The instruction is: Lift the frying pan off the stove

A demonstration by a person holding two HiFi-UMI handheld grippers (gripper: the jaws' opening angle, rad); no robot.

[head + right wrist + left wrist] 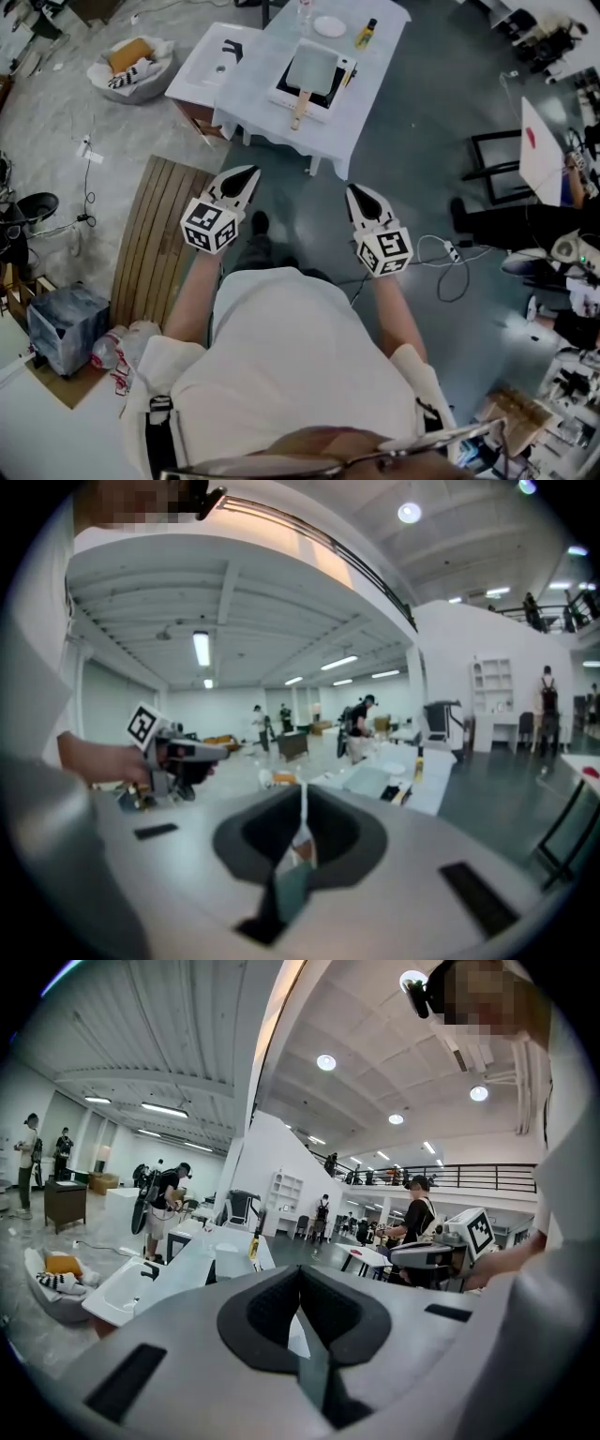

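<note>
Two grippers, left gripper (251, 174) and right gripper (354, 191), are both fully closed and empty, well apart from one frying pan (312, 67) resting on one stove (321, 101) on one table (375, 75).

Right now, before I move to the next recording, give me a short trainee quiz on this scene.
1. True or false: the frying pan is already lifted clear of the stove.
2. What does the left gripper hold? A: nothing, its jaws are shut on themselves. B: the pan's handle. C: a yellow bottle.
3. Seen from the head view, does the pan's wooden handle point toward the person or away?

Key: 1 false, the pan sits on the stove. 2 A. 3 toward the person.
</note>
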